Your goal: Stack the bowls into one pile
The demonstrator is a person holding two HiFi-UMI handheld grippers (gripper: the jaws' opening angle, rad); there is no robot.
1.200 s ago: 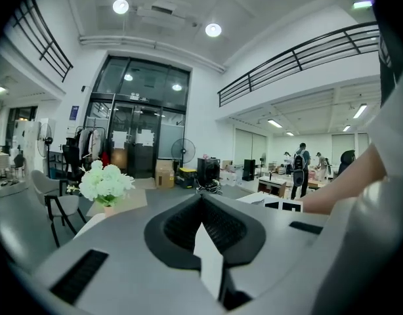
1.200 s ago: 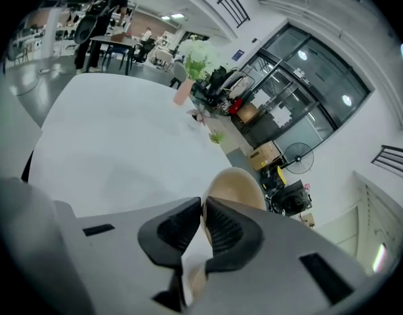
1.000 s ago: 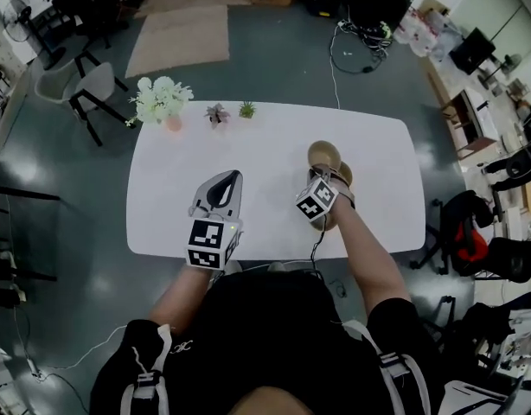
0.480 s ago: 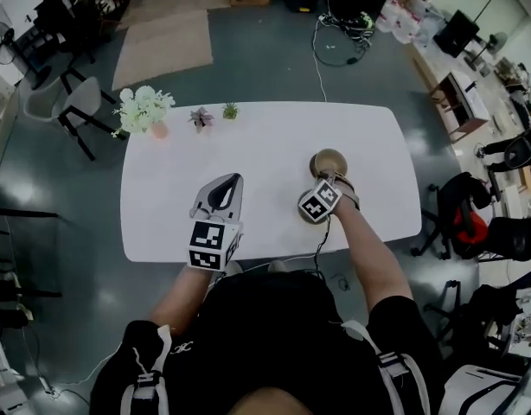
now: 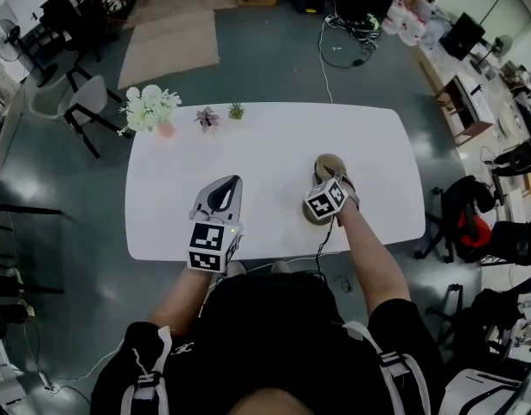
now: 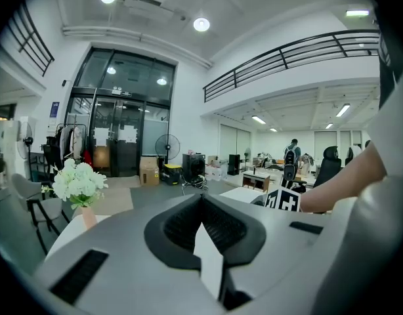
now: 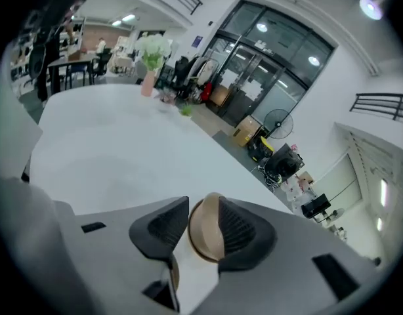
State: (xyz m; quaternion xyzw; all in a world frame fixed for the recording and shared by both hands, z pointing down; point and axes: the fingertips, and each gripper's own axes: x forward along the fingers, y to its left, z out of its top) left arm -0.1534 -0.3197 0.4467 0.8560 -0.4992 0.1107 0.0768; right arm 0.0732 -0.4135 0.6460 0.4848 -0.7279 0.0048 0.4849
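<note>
Tan bowls sit at the right of the white table (image 5: 265, 141). One bowl (image 5: 328, 164) shows just beyond my right gripper (image 5: 331, 176), and another tan rim (image 5: 310, 217) peeks out below its marker cube. In the right gripper view a tan bowl (image 7: 205, 238) stands edge-on between the jaws, which are opening, with a thin gap at the left pad. A second tan edge (image 7: 174, 275) shows lower down. My left gripper (image 5: 230, 181) hovers over the table's near left part, shut with nothing in it, its pads (image 6: 188, 223) meeting.
A vase of white flowers (image 5: 153, 108) and two small potted plants (image 5: 207, 118) (image 5: 237, 111) stand along the table's far left edge. The bowls lie close to the near edge. Chairs and office clutter surround the table on the grey floor.
The right gripper has shifted slightly over the bowls, and the two bowl rims seen beyond it a second ago now show as one. The left gripper has stayed put.
</note>
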